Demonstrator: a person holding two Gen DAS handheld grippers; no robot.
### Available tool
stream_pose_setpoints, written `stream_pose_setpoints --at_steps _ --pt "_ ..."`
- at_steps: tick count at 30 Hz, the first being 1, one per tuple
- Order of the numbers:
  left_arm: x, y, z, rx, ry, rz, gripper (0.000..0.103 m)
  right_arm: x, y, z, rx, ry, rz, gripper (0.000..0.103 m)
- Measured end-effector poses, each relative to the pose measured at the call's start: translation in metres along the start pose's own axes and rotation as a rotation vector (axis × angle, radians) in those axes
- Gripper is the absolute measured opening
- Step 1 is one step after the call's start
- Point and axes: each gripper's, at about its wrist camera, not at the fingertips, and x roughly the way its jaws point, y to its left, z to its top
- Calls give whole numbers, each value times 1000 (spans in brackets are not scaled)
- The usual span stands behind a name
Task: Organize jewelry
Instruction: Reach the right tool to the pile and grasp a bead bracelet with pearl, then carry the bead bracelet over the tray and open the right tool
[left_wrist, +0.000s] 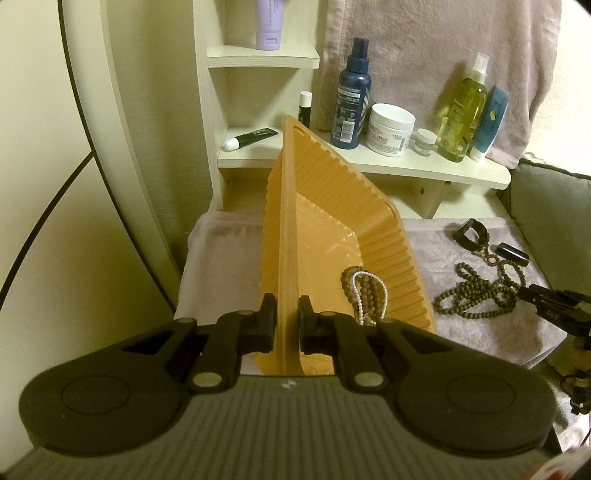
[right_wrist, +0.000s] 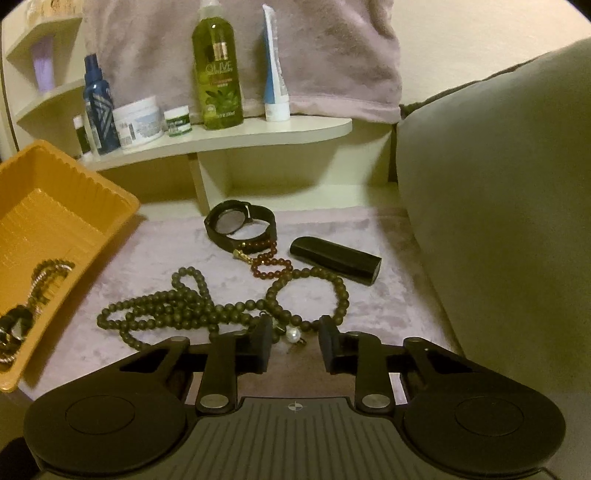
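Clamping the orange tray (left_wrist: 332, 236) rim in the left gripper (left_wrist: 287, 325) jaws, right gripper (right_wrist: 294, 347) jaws apart around the dark bead necklace (right_wrist: 207, 314) at six o'clock on the table.

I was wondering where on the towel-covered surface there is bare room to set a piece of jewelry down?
Bare towel lies between the orange tray and the watch, and again right of the black case toward the cushion. The middle is crowded with the dark bead necklace and red beads.
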Motion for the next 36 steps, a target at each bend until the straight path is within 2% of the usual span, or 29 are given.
stream_pose_setpoints --at_steps 5,14,18,26,33,36 --pt "0 0 0 1 -1 0 10 2 1 -3 -4 13 -1 10" --pt "0 -1 0 2 -1 1 10 -14 4 1 -36 -35 -13 8" --pt "-1 -1 0 1 -1 0 10 -26 12 11 -45 -74 8 8" --pt "0 -1 0 0 -1 -3 10 -30 69 43 -88 -127 185 8" --pt "0 -1 1 4 0 -4 10 -10 132 62 -131 -98 363 8" --pt "0 -1 1 3 0 -5 10 -1 153 62 -161 -73 401 8"
